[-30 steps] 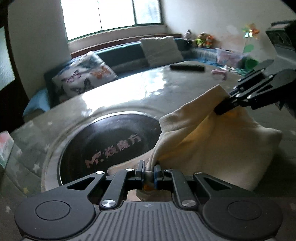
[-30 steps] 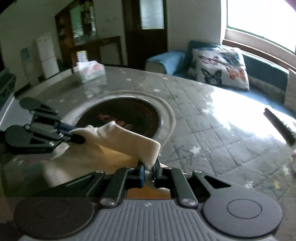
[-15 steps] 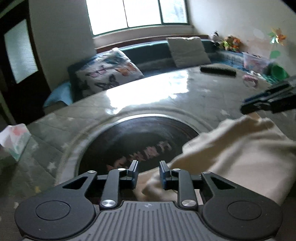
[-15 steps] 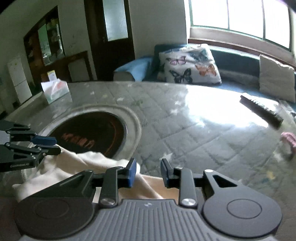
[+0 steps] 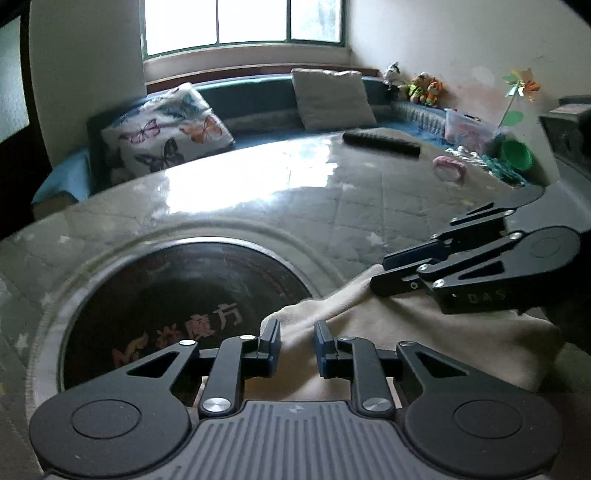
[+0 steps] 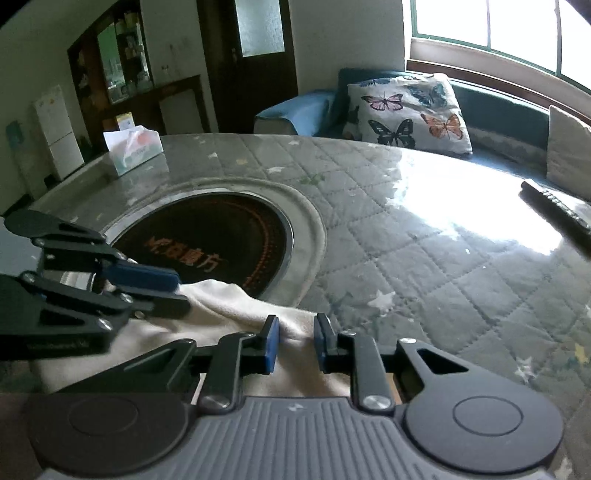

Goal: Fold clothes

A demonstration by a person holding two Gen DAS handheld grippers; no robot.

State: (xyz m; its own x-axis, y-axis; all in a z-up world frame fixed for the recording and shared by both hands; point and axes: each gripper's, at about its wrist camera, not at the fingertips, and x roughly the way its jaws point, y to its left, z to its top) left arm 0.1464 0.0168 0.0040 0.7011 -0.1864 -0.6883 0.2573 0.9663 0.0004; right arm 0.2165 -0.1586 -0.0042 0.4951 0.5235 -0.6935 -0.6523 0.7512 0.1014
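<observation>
Both gripper [image 5: 296,341] [image 6: 295,338] jaws gape above soft, seemingly fleecy cream cloth [image 5: 424,332] on the quilted table [image 6: 424,258].

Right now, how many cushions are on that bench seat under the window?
2. A butterfly-print cushion leans at the left end of the bench, and a plain pale cushion stands further right, nearer the stuffed toys. More could sit outside the view.

Window [image 5: 242,20] daylight, tabletop [image 6: 461,206] glare, fisheye-warped dim edges.

one cloth [image 5: 424,332], two tools [image 5: 296,343], two cushions [image 5: 166,133]
</observation>
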